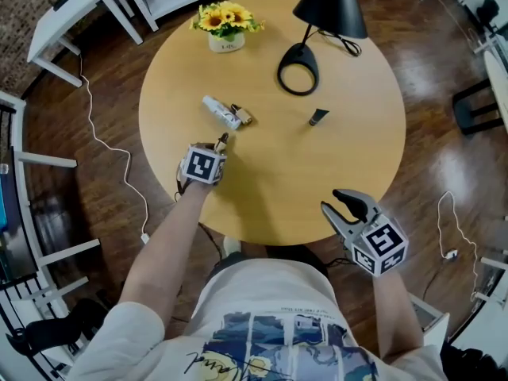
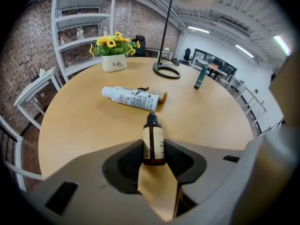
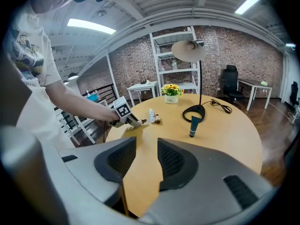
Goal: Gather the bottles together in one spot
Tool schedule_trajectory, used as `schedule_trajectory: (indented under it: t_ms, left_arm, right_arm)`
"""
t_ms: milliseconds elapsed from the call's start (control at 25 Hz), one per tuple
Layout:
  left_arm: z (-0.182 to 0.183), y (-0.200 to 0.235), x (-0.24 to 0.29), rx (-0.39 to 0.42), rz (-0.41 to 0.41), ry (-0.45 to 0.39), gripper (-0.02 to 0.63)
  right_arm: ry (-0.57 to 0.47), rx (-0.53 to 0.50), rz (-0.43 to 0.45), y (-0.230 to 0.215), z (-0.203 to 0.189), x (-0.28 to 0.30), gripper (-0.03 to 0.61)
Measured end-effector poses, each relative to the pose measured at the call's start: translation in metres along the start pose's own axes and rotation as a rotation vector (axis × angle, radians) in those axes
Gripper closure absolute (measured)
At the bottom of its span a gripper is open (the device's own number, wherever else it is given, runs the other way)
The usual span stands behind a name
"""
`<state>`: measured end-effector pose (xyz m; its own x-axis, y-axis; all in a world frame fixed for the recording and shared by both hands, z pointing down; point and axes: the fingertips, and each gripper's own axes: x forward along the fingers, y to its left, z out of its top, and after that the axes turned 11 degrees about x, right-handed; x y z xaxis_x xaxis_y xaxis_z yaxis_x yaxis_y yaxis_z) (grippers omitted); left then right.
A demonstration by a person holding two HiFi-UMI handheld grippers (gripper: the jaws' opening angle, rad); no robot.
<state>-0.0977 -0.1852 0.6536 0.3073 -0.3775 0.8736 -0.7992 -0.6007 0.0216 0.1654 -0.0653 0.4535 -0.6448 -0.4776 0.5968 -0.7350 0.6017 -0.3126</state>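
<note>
Round light-wood table, seen from above. The left gripper is clamped on a small amber glass dropper bottle with a black cap and cream label. Its pads press both sides of the bottle, and the cap points toward a white cylindrical plastic bottle. That white bottle lies on its side just beyond the held one. A small brown bottle lies just beside the white bottle's right end. A dark teal tapered tube stands upright, well apart to the white bottle's right. A black lamp's ring base sits beyond and to the right of the white bottle. A white pot of yellow sunflowers stands beyond the white bottle. The right gripper hangs at the table's near edge, well apart from the white bottle, jaws parted around nothing.
</note>
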Motion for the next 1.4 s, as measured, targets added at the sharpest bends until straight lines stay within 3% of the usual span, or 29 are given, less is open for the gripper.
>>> schedule_trajectory:
  t_ms: [120,240,440,560,720,880,1080,1400]
  left_arm:
    - [0.019,-0.021,-0.017,-0.059,-0.093,-0.158,0.468]
    - [0.048,-0.057,-0.046,-0.087,-0.254,-0.362,0.468]
    - [0.097,-0.130,-0.119,0.054,-0.518,-0.640,0.468]
    - [0.113,-0.165,-0.156,0.138,-0.646,-0.744,0.468]
    - [0.116,-0.200,-0.187,0.222,-0.767,-0.806,0.468]
    - [0.109,-0.222,-0.207,0.284,-0.840,-0.827,0.468]
    - [0.102,-0.234,-0.222,0.316,-0.884,-0.850,0.468]
    - [0.096,-0.237,-0.227,0.326,-0.885,-0.871,0.466]
  right_arm:
    - [0.022,-0.067,0.026,-0.001,0.007,0.000,0.411]
    - [0.072,-0.187,0.106,0.005,0.021,-0.001,0.411]
    - [0.196,-0.390,0.293,0.027,0.054,0.000,0.411]
    - [0.248,-0.474,0.366,0.039,0.077,0.005,0.411]
    - [0.305,-0.551,0.484,0.062,0.099,0.009,0.415]
    - [0.406,-0.624,0.577,0.096,0.090,0.009,0.422]
    - [0.524,-0.687,0.607,0.117,0.070,0.008,0.438]
    - [0.590,-0.789,0.624,0.129,0.060,0.006,0.482]
